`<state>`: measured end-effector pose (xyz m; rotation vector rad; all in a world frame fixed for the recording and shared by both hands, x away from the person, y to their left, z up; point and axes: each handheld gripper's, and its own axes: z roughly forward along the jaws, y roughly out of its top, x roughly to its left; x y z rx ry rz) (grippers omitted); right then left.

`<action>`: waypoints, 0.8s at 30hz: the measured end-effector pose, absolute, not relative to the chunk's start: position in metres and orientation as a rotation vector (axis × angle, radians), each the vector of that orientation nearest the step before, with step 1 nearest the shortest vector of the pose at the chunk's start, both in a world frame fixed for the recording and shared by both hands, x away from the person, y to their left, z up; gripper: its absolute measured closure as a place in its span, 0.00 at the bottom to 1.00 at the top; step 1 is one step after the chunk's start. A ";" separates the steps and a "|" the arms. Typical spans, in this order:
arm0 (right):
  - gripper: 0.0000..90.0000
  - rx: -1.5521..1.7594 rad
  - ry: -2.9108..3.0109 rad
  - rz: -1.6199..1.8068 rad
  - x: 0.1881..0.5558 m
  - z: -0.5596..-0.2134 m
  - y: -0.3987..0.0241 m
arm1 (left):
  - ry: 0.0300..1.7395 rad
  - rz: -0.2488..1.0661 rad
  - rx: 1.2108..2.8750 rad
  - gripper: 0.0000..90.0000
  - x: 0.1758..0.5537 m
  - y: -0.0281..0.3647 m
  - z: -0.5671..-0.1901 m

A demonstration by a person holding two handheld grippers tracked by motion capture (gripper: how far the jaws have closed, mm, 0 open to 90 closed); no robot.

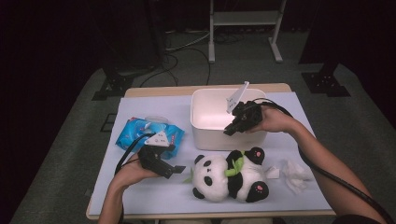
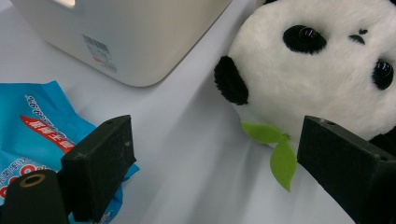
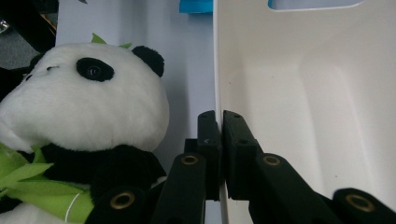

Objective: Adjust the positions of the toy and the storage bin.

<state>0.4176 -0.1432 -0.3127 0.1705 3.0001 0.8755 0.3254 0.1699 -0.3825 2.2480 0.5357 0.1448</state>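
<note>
Tools [image 1: 229,130] [image 1: 176,171]: two; bin [image 1: 204,130], panda [image 1: 229,176]: one each.

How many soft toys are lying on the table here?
1: a black-and-white plush panda holding green felt leaves, lying on the pale table cover just in front of the white plastic bin. No others visible.

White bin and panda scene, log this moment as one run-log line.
right tongs: shut on white bin near wall | left tongs: open, empty, beside panda plush | wipes pack: left of bin
</note>
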 end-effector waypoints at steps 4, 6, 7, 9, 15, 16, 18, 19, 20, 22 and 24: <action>0.91 0.199 3.009 0.880 0.420 -0.314 -0.144 | 0.538 0.149 2.242 0.12 0.325 0.171 -0.381; 0.86 0.218 2.997 0.874 0.420 -0.313 -0.146 | 0.538 0.148 2.238 0.12 0.325 0.171 -0.381; 0.85 0.230 2.994 0.877 0.420 -0.312 -0.147 | 0.538 0.148 2.239 0.12 0.325 0.171 -0.381; 0.84 0.233 2.983 0.896 0.419 -0.311 -0.150 | 0.538 0.148 2.244 0.12 0.325 0.171 -0.382; 0.80 0.263 2.951 0.937 0.414 -0.302 -0.162 | 0.536 0.138 2.243 0.12 0.328 0.170 -0.384; 0.79 0.269 2.943 0.942 0.413 -0.300 -0.164 | 0.539 0.137 2.240 0.12 0.328 0.170 -0.384; 0.78 0.285 2.932 0.963 0.411 -0.296 -0.168 | 0.541 0.136 2.236 0.12 0.329 0.171 -0.384; 0.77 0.290 2.925 0.966 0.410 -0.295 -0.170 | 0.540 0.136 2.235 0.12 0.329 0.171 -0.384; 0.77 0.295 2.919 0.971 0.409 -0.293 -0.172 | 0.541 0.136 2.233 0.12 0.329 0.171 -0.384; 0.75 0.296 2.913 0.983 0.407 -0.290 -0.175 | 0.538 0.136 2.231 0.12 0.329 0.170 -0.384; 0.74 0.291 2.897 1.000 0.403 -0.287 -0.178 | 0.537 0.132 2.230 0.12 0.329 0.169 -0.384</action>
